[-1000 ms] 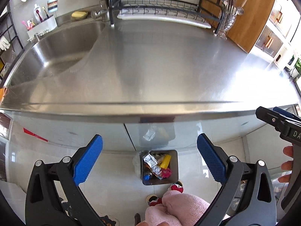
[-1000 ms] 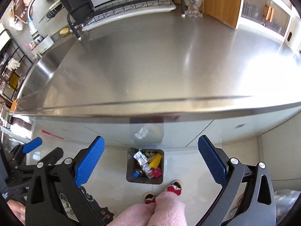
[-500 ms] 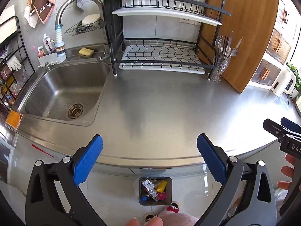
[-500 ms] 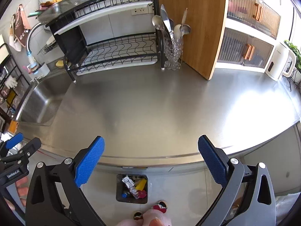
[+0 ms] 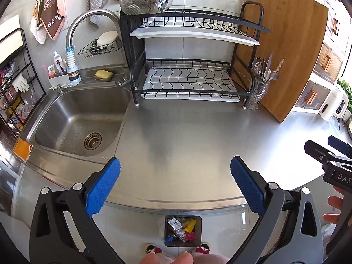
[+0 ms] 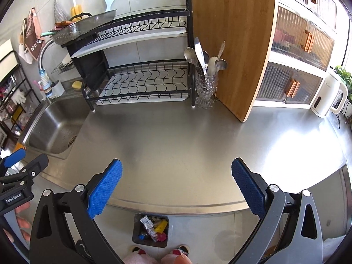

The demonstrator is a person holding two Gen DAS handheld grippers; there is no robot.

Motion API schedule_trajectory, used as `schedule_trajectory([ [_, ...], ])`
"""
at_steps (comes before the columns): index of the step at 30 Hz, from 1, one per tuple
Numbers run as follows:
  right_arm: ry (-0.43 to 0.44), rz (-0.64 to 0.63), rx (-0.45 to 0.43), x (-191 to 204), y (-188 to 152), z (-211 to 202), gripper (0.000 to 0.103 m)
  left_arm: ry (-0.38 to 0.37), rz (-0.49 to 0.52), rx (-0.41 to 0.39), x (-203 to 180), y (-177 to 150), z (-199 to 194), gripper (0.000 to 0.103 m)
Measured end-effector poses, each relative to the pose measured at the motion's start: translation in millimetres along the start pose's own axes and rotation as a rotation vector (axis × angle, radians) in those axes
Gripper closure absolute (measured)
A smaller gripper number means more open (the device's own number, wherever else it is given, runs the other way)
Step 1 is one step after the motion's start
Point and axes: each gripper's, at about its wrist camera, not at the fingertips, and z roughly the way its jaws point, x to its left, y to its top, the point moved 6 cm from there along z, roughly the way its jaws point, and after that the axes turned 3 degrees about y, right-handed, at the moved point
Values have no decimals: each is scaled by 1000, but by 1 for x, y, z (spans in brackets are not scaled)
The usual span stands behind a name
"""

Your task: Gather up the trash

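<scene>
A small dark trash bin (image 5: 183, 231) stands on the floor below the counter's front edge, filled with crumpled wrappers and yellow and red scraps. It also shows in the right wrist view (image 6: 151, 233). My left gripper (image 5: 175, 187) is open and empty above the counter's front edge. My right gripper (image 6: 176, 188) is open and empty at about the same height, to the right of the left one. The steel counter (image 5: 187, 136) carries no loose trash that I can see.
A sink (image 5: 77, 121) with a faucet is at the left. A black dish rack (image 5: 189, 66), a glass cutlery holder (image 6: 204, 88) and a wooden cutting board (image 6: 233, 44) stand at the back. A white kettle (image 6: 327, 96) is far right.
Both grippers have risen from below counter level to well above it, so the views now look down on the counter. The bin looks smaller and farther below. Both stay open.
</scene>
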Motion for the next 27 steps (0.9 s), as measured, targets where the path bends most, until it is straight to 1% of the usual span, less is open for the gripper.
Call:
schedule_trajectory([
  [6,-9,24,-9,3,11,2,3,-11,25,-2,1,12,5,8],
  [17,-44,65,-51,14,28,-3,3,-20,57,-60,16,41,-1,8],
  [21,-58,58,-74,18,34,-6,3,-23,60,-90,19,49,-4,8],
  [27,-54,50,-99,25,44,-8,3,-30,64,-100,20,56,-3,8],
])
